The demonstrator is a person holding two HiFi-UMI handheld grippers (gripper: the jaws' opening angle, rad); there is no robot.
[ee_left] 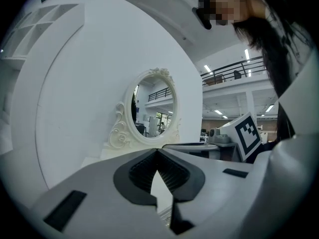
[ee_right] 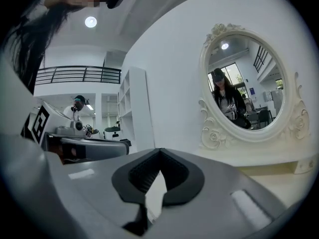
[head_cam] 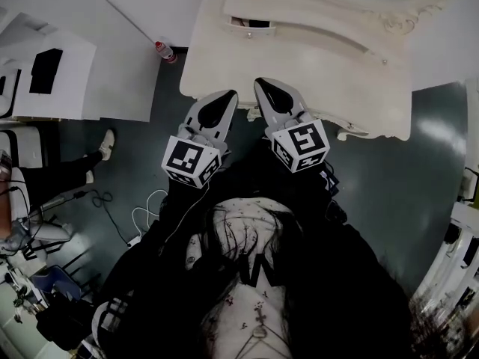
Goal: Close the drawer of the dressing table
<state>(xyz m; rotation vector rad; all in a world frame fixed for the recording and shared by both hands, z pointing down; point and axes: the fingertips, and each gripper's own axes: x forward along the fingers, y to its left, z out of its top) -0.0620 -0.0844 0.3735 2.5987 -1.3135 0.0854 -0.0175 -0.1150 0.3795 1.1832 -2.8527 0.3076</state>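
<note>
The cream dressing table [head_cam: 314, 69] stands ahead of me, its oval mirror [ee_left: 152, 106] [ee_right: 246, 83] at the back. A small drawer [head_cam: 254, 25] in the raised back shelf shows a dark gap, as if pulled out a little. My left gripper [head_cam: 227, 96] [ee_left: 158, 153] and right gripper [head_cam: 263, 84] [ee_right: 159, 153] point side by side at the table's front edge, near its left part. Both are shut with nothing between the jaws. The table front below the top is hidden from me.
A red-capped bottle [head_cam: 165, 51] lies on the dark floor left of the table. White panels [head_cam: 67, 73] stand at the far left, with another person's leg and shoe [head_cam: 105, 144] and cables [head_cam: 142, 215] nearby. Racks [head_cam: 449, 275] line the right.
</note>
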